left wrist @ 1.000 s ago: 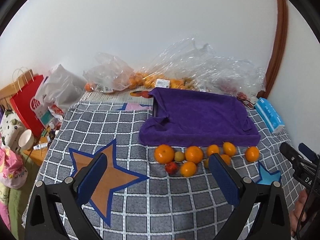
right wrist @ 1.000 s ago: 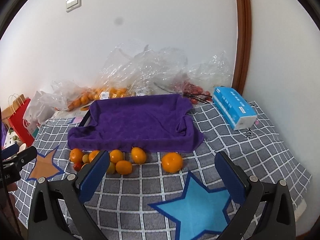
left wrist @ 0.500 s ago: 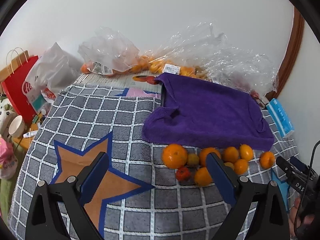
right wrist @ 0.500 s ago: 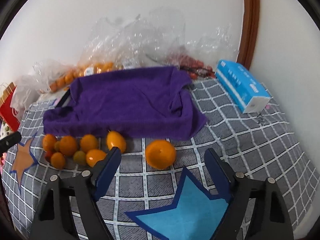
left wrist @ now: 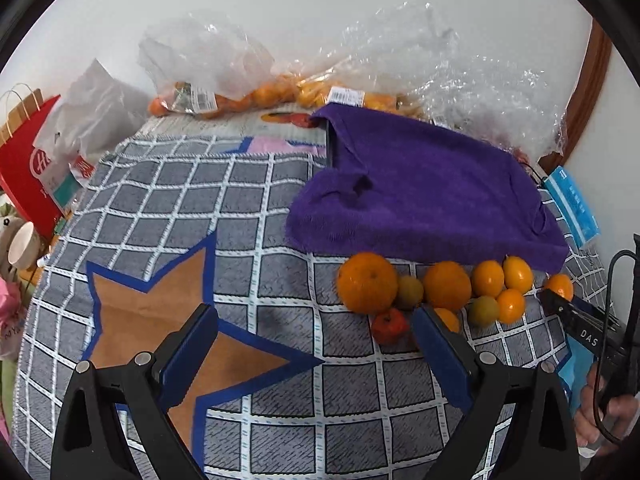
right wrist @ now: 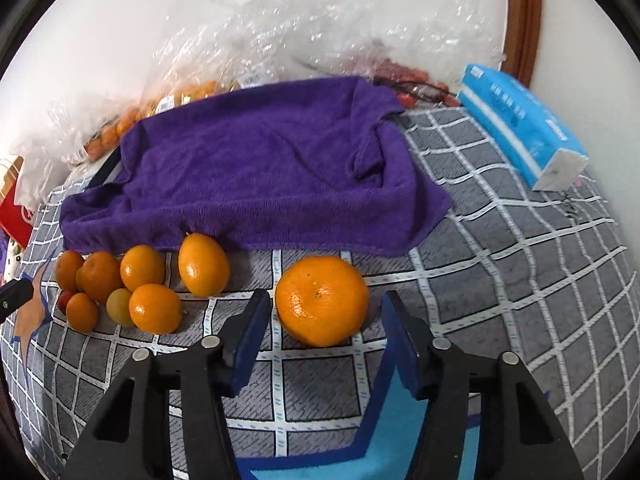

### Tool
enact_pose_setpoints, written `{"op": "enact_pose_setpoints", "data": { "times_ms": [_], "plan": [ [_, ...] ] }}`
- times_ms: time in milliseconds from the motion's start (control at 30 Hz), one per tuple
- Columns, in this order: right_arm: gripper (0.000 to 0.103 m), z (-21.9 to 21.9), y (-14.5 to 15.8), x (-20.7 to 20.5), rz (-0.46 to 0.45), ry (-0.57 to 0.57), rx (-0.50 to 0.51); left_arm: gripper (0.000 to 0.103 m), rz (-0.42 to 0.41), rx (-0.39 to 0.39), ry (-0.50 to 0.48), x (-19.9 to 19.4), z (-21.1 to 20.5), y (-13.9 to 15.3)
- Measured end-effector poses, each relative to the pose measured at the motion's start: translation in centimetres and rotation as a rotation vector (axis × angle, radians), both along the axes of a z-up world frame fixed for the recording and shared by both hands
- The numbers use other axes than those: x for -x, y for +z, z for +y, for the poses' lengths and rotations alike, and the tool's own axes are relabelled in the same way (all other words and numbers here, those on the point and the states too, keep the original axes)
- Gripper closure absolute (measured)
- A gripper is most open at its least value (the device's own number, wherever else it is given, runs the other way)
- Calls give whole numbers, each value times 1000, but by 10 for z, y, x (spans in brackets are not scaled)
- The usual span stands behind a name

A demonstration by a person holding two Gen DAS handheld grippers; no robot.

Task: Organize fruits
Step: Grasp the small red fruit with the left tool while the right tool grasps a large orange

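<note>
A large orange [right wrist: 322, 300] lies on the checked cloth just in front of my right gripper [right wrist: 324, 312]. Its jaws are closing on either side of the fruit's near half, with a gap still showing on both sides. To the left lies a cluster of several smaller oranges [right wrist: 142, 268] and a greenish fruit [right wrist: 119, 306]. In the left wrist view the same cluster holds a big orange [left wrist: 367, 282], a small red fruit [left wrist: 389, 326] and greenish ones. My left gripper [left wrist: 316, 344] stands open, empty, short of that cluster.
A purple towel [right wrist: 256, 176] covers a tray behind the fruit. Clear plastic bags [left wrist: 224, 60] holding more oranges line the wall. A blue tissue pack [right wrist: 520, 124] lies at the right, a red paper bag [left wrist: 28, 168] at the left edge. A hand [left wrist: 604, 412] holds the other gripper.
Both grippers have come down and forward toward the fruit. The right gripper's jaws have narrowed from wide apart to either side of the large orange. The left jaws kept their width.
</note>
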State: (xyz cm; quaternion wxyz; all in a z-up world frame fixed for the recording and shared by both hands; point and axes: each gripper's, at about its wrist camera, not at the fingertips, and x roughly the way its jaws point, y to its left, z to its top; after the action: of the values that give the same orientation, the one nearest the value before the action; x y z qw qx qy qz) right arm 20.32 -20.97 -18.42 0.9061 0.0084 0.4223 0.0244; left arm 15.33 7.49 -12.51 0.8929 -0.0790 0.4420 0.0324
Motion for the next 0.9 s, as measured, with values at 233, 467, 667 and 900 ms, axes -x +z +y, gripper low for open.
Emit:
{"op": "enact_pose_setpoints", "data": {
  "times_ms": [233,467,667,900],
  "plan": [
    [59,0,-3,0,-2,11,15,20,47,12,-53,-9,-11,-14],
    [59,-1,-3,-2,1,21,11,35,87,50,-94,-14,-18,-25],
    [59,-4,-2,3,8,27,6,46,91,92,-91,-21,-18,-26],
    [59,-4,-1,7,13,30,0,67,107,129,-130,-23,-27,-30]
  ]
}}
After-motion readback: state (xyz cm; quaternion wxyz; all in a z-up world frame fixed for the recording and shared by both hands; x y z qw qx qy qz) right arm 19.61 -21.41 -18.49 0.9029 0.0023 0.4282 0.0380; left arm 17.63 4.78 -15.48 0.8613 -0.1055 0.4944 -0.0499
